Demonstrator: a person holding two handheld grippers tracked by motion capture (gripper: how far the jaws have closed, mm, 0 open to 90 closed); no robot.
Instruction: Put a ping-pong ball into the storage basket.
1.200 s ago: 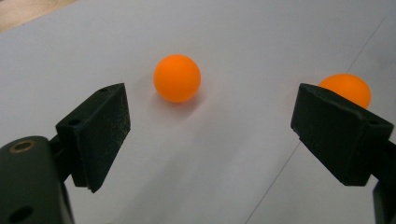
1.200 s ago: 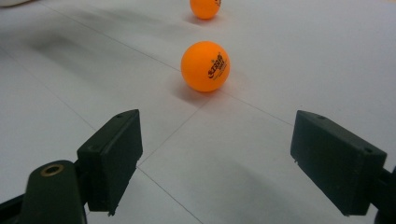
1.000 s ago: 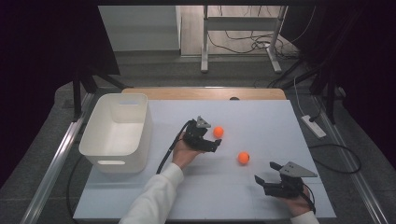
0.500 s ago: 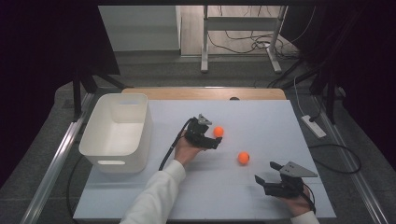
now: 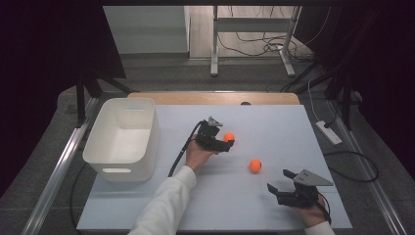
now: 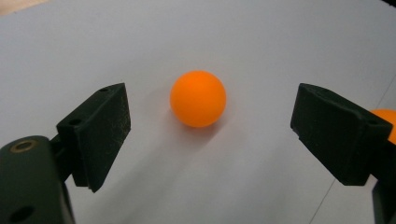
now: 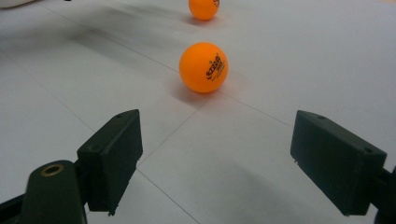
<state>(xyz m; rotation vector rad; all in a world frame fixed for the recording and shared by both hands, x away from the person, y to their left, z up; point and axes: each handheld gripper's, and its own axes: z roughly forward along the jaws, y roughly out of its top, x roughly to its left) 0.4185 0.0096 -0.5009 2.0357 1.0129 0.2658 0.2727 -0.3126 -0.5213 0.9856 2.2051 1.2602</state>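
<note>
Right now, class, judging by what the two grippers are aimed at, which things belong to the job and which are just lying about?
Probably in the job:
far orange ball
near orange ball
white bin
left gripper
right gripper

Lying about:
power strip
floor cables

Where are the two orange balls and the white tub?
Far orange ball (image 6: 198, 98): left gripper view, its round middle.
Near orange ball (image 7: 203, 67): right gripper view, its front, beside the printed mark.
White tub (image 5: 102, 161): high view, its near wall.

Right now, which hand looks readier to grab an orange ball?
The left. Its tool is open with a ball lying between the jaws. The right tool, also open, sits short of the other ball.
</note>
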